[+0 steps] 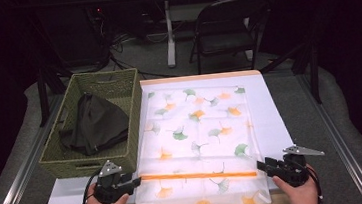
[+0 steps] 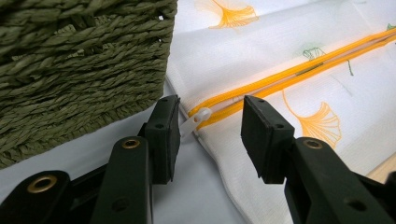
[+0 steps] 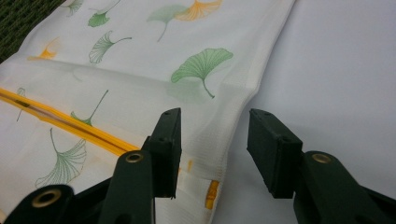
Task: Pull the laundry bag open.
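Observation:
A white mesh bag (image 1: 200,140) printed with green and orange ginkgo leaves lies flat on the table. An orange zipper (image 1: 198,175) runs across its near end. My left gripper (image 1: 135,182) sits at the zipper's left end and is open. In the left gripper view the white zipper pull (image 2: 196,119) lies between the jaws of this gripper (image 2: 210,126), close to the left pad. My right gripper (image 1: 261,164) is at the zipper's right end, open. In the right gripper view the bag's hemmed edge (image 3: 224,158) lies between the jaws of that gripper (image 3: 215,140).
A green woven basket (image 1: 112,83) stands left of the bag and holds a dark cloth (image 1: 95,123); its wall (image 2: 79,60) is close to my left gripper. A white sheet (image 1: 276,118) covers the table. A folding chair (image 1: 229,24) stands behind the table.

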`<state>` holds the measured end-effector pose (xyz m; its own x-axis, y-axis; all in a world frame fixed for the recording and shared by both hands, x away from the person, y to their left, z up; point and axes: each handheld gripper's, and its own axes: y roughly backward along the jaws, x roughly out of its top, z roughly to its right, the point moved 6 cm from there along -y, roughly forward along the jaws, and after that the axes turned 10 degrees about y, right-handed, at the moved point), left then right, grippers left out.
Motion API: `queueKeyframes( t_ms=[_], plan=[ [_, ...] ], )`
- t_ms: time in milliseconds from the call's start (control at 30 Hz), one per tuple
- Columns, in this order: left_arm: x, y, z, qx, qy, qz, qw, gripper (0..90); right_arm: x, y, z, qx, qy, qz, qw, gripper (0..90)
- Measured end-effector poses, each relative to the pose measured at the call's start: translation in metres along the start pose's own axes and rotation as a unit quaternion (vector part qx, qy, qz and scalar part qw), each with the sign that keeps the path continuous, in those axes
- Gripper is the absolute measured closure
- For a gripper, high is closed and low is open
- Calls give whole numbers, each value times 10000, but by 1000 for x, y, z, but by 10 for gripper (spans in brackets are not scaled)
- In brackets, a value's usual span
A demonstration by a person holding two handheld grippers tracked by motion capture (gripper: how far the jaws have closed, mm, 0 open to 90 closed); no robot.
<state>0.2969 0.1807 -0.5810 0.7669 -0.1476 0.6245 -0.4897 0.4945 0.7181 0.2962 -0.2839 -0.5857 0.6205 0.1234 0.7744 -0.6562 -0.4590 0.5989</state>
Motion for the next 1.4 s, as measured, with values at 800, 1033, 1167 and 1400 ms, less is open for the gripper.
queueKeyframes(
  t_ms=[800,1033,1167,1400],
  plan=[
    [-2,3,-3,17,111,75,9999,560,-2,-13,0,-33,36,-355,9994,783],
    [-2,4,-5,59,126,102,9999,560,3,-19,-2,-49,171,-365,9992,896],
    [-2,5,-6,35,142,117,9998,560,7,-23,1,-69,150,-339,9993,897],
    [-3,7,-8,80,187,153,9997,556,11,-28,11,-68,49,-295,9995,897]
  ],
)
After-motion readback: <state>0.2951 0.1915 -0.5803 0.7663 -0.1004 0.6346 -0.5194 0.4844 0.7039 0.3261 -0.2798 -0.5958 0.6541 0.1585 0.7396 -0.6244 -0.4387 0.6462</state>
